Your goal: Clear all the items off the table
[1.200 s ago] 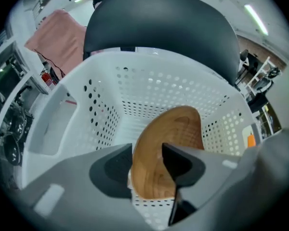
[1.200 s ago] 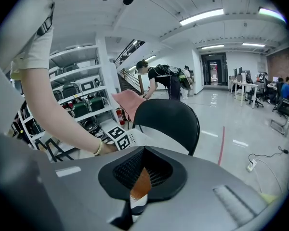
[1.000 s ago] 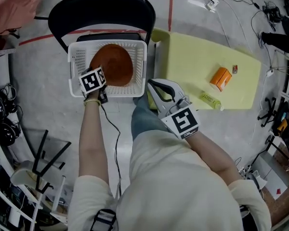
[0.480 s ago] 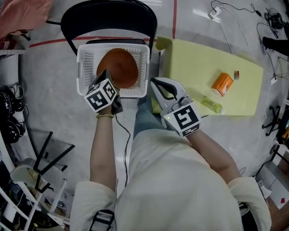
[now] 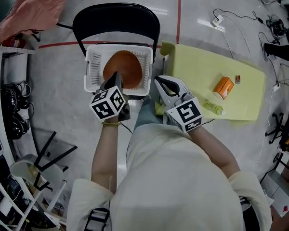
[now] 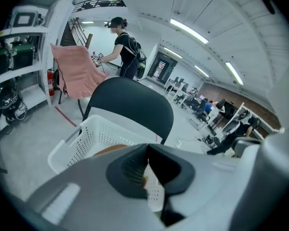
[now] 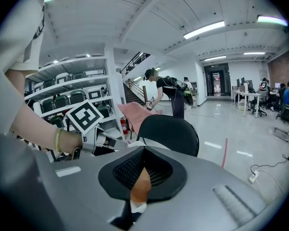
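Observation:
A white basket (image 5: 94, 66) stands on a black chair (image 5: 115, 13) and holds a round brown plate (image 5: 125, 66). My left gripper (image 5: 116, 76) hangs just over the basket's near edge, shut and empty. In the left gripper view its jaws (image 6: 147, 148) meet, with the basket (image 6: 91, 138) showing beyond them. My right gripper (image 5: 159, 81) is also shut, with nothing in it, between the basket and the yellow table (image 5: 192, 66). On that table lie an orange box (image 5: 223, 87), a yellow-green tube (image 5: 212, 106) and a small dark item (image 5: 238, 79).
A pink cloth (image 5: 36, 6) hangs at the far left, above shelves (image 5: 5, 129) with cables and gear. Loose cables (image 5: 221, 18) run over the floor behind the table. A red floor line (image 5: 179, 13) passes the chair. A person (image 6: 125, 47) stands far off.
My left gripper has lifted out of the basket and drawn back toward me, leaving the brown plate inside. The right gripper has risen slightly.

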`<state>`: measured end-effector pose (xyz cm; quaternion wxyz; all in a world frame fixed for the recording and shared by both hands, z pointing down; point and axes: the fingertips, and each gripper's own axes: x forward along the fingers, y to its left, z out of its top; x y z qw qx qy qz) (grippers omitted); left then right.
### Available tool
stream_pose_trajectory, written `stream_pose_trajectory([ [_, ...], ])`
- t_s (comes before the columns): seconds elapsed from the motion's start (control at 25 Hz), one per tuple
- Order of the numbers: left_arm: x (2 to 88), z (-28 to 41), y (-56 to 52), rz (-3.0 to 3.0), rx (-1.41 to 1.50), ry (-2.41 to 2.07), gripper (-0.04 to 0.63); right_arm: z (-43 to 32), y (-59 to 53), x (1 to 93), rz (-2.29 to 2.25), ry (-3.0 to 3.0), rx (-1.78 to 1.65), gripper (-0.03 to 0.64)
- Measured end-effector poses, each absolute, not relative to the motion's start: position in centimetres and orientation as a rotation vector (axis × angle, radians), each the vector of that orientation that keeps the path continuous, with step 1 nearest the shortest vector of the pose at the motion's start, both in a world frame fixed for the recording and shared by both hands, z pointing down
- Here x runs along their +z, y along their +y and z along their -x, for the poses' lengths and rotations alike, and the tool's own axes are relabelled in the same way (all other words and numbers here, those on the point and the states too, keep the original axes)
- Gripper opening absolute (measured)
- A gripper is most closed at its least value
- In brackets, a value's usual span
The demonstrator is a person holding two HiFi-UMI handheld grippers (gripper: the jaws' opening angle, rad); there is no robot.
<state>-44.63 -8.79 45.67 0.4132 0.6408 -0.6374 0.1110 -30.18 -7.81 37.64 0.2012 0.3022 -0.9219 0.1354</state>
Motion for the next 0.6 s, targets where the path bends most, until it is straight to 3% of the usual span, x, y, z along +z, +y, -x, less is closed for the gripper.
stream_pose_trajectory([
  [0.6, 41.7, 39.5, -6.9, -1.781, 0.353, -1.535, 0.009, 27.1, -7.1, 35.3, -0.927, -2.600, 0.352, -0.006],
])
